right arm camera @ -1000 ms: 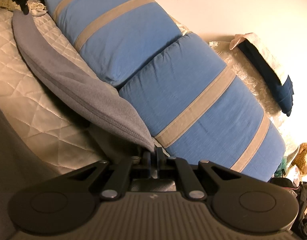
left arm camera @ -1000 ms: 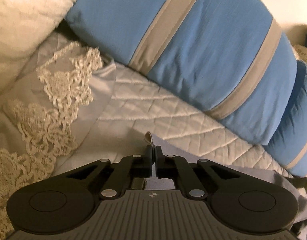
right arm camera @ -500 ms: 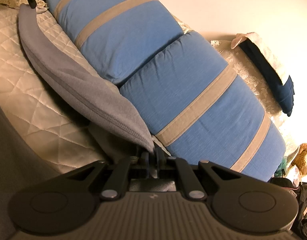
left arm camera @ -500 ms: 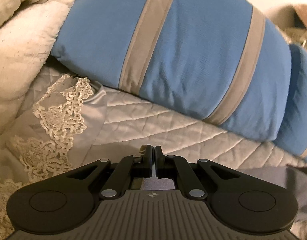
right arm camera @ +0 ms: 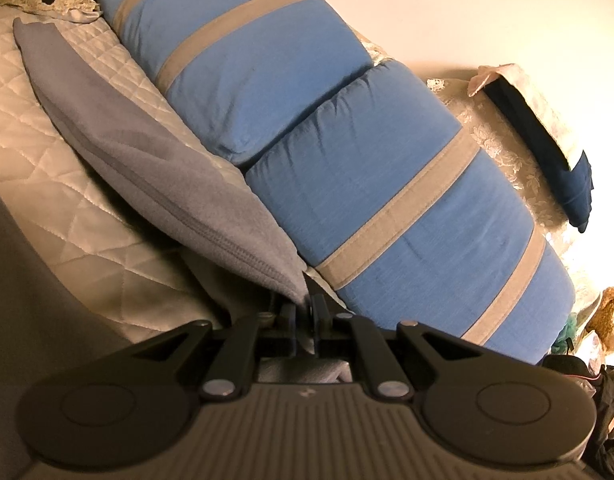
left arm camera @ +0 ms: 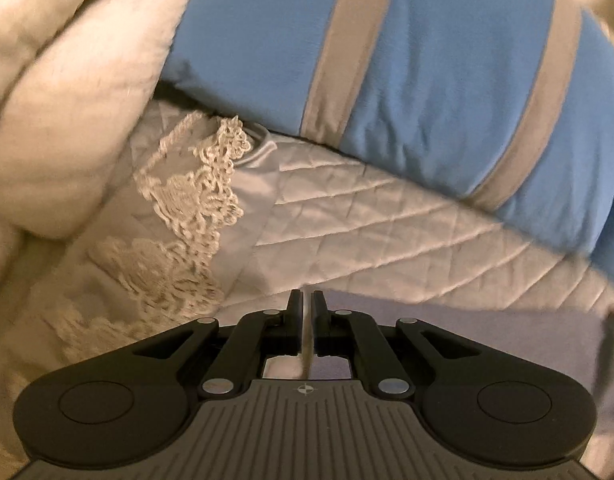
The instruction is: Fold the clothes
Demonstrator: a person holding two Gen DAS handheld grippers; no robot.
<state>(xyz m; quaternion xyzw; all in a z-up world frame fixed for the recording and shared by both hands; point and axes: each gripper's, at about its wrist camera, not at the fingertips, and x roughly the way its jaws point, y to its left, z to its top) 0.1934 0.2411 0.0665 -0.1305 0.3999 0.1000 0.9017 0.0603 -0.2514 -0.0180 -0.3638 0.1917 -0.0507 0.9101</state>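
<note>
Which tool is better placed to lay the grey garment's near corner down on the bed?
Right. The right tool is shut on that corner of the grey garment; the left tool hangs apart from its far corner.

The left wrist view is motion-blurred, worst at the duvet [left arm camera: 67,92]. The garment [right arm camera: 155,160] runs under the right gripper [right arm camera: 305,312], its pinched corner hidden between the fingers. The toy [right arm camera: 611,316] is cut by the frame edge.
</note>
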